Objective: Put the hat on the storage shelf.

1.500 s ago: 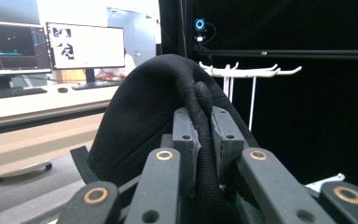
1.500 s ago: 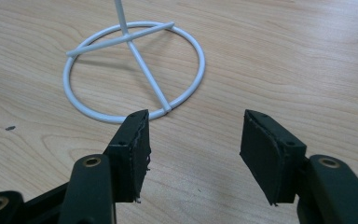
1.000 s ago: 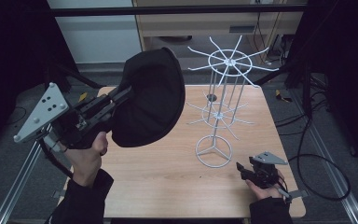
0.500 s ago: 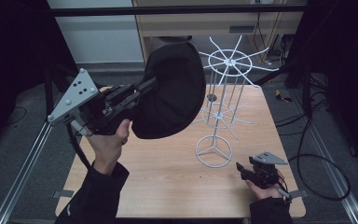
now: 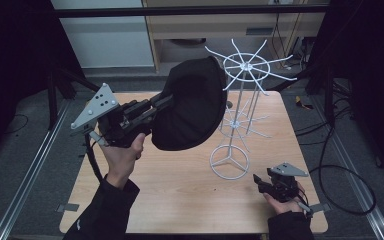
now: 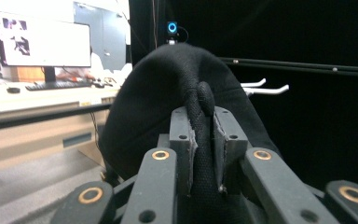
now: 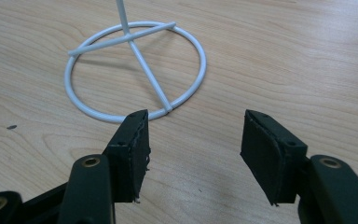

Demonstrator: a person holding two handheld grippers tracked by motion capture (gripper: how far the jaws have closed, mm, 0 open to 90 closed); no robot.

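Note:
A black cap (image 5: 187,105) hangs in the air over the table's middle, its edge pinched by my left gripper (image 5: 152,111), which is shut on it. In the left gripper view the cap's (image 6: 177,102) fabric sits squeezed between the two jaws of that gripper (image 6: 204,140). The cap's far side is close to the top ring of a white wire rack (image 5: 245,67). My right gripper (image 5: 261,184) rests low at the table's front right, open, with bare wood between its jaws (image 7: 193,144). It faces the rack's ring base (image 7: 135,70).
The wooden table (image 5: 145,195) carries the rack's base ring (image 5: 229,161) right of centre. Rack prongs (image 6: 265,87) stick out beyond the cap. Cables (image 5: 340,175) lie on the floor at the right. A desk with a monitor (image 6: 42,39) stands far off.
My left gripper has carried the cap rightward and toward the rack's top ring. The right gripper has stayed where it was, open.

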